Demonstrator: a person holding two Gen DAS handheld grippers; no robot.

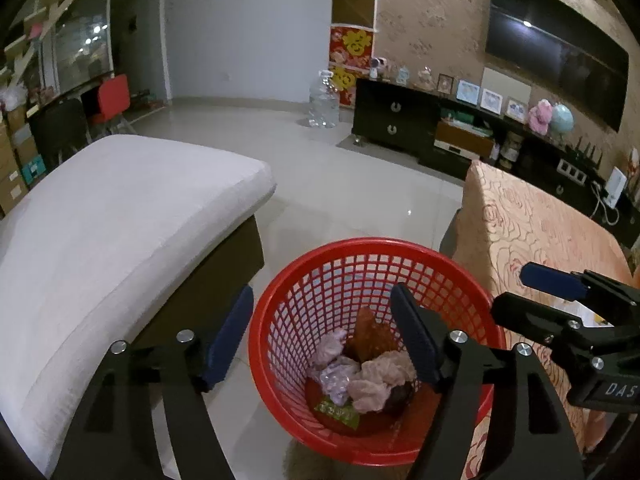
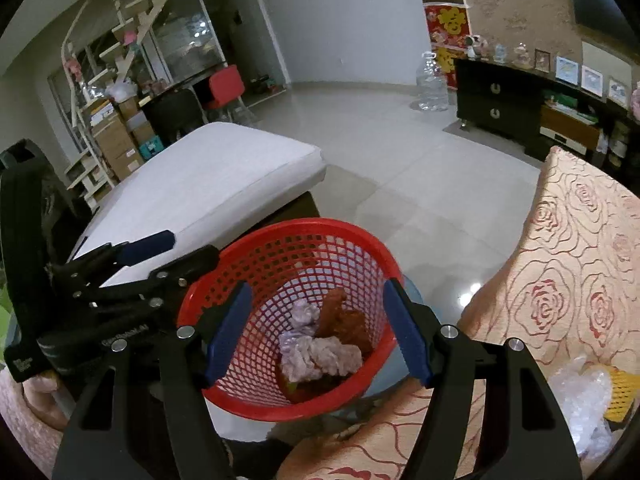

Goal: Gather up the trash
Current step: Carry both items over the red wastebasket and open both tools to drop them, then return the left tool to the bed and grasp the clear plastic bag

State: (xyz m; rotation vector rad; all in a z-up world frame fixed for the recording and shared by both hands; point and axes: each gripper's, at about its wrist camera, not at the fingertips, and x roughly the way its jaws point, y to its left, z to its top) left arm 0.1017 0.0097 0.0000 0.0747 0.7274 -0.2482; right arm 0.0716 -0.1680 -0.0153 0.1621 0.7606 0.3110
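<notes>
Hovering above a red mesh basket (image 1: 372,344), both tools stood with their pads apart and nothing between them. In the left wrist view, the left tool (image 1: 320,340) occupied the lower centre of the frame, its left pad over the floor (image 1: 360,192) beside the basket and its right pad over the basket interior. The right tool (image 1: 516,292) entered from the right edge of that frame, above the rose-patterned cloth (image 1: 532,232). In the right wrist view, the right tool (image 2: 320,332) framed the basket (image 2: 288,320) in the lower centre, with the left tool (image 2: 176,248) at the left edge near the rim. The trash lay at the basket bottom: crumpled pale tissues (image 1: 376,380), a purplish wad (image 1: 338,380), a brown wrapper (image 1: 368,336) and a green label (image 1: 336,414). A white cushion (image 1: 120,220) filled the left of the left wrist frame. Clear plastic film (image 2: 580,396) and a yellow foam net (image 2: 622,392) rested on the cloth (image 2: 580,280) at the lower right of the right wrist frame.
</notes>
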